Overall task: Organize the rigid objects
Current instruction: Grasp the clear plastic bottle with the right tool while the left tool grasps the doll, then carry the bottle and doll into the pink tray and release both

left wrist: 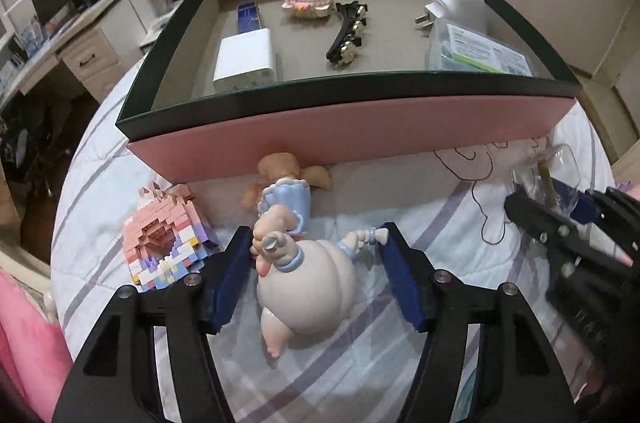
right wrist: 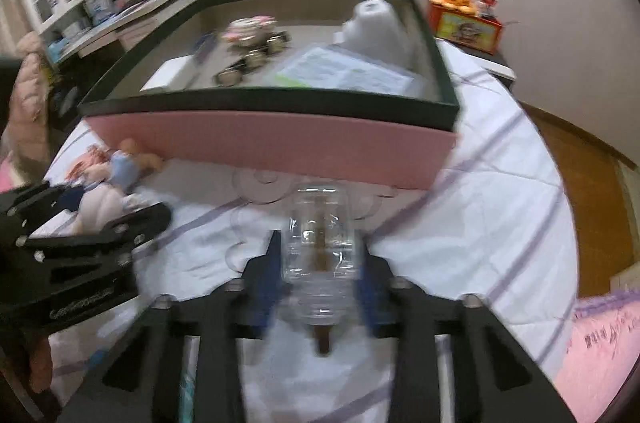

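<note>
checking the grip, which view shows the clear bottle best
The right wrist view: the clear bottle sits centred between the right gripper's blue pads, which press on its sides. The left wrist view catches it only at the right edge, partly hidden behind that gripper.

The right gripper [right wrist: 320, 263] jaws clamp a clear bottle [right wrist: 320, 243] just before the pink box [right wrist: 280, 147].
</note>
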`<state>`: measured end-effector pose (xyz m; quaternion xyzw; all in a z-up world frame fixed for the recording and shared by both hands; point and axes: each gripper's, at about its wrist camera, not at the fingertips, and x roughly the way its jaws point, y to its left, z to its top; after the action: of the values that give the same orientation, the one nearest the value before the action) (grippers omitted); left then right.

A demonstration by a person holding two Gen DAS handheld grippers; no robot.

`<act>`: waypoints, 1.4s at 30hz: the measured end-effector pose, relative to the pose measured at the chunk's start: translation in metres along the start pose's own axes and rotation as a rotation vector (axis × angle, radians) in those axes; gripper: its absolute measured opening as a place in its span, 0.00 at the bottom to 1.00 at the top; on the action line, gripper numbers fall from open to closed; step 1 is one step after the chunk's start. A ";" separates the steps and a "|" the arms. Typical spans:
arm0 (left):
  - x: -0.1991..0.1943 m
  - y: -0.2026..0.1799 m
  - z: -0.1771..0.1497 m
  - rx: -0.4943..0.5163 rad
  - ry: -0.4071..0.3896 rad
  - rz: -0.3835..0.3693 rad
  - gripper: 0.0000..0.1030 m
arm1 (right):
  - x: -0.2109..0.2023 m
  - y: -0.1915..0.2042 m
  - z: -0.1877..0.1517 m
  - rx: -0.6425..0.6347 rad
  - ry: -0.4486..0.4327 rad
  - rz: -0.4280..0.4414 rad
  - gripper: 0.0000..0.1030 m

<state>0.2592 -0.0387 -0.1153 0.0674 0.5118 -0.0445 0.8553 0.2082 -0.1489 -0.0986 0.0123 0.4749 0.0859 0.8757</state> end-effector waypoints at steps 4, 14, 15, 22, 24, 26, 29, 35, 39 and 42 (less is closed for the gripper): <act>-0.003 -0.003 -0.004 0.007 -0.002 0.008 0.63 | -0.001 -0.003 0.001 0.013 0.002 0.015 0.30; -0.006 -0.006 -0.003 0.013 -0.005 0.028 0.63 | -0.007 -0.007 0.007 0.066 -0.014 0.010 0.30; -0.007 -0.006 -0.003 0.014 -0.007 0.028 0.63 | -0.008 -0.008 0.007 0.077 -0.019 0.016 0.30; -0.023 -0.008 -0.001 0.018 -0.039 0.021 0.63 | -0.029 -0.006 0.013 0.083 -0.077 0.010 0.30; -0.031 -0.006 -0.001 0.016 -0.060 0.017 0.63 | -0.036 -0.005 0.014 0.084 -0.096 0.004 0.30; -0.044 -0.005 0.001 0.016 -0.090 0.022 0.63 | -0.047 -0.005 0.017 0.087 -0.124 0.004 0.30; -0.065 -0.001 0.002 0.006 -0.138 0.028 0.63 | -0.064 -0.002 0.017 0.092 -0.165 0.007 0.30; -0.114 0.009 -0.003 -0.011 -0.253 0.050 0.62 | -0.109 0.013 0.012 0.067 -0.266 0.008 0.30; -0.144 0.014 -0.011 -0.015 -0.326 0.070 0.62 | -0.138 0.024 0.006 0.049 -0.332 0.001 0.30; -0.167 0.017 -0.019 -0.021 -0.377 0.086 0.62 | -0.158 0.031 -0.001 0.035 -0.372 -0.004 0.30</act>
<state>0.1664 -0.0175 0.0245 0.0707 0.3398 -0.0144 0.9377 0.1188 -0.1436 0.0352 0.0423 0.3062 0.0721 0.9483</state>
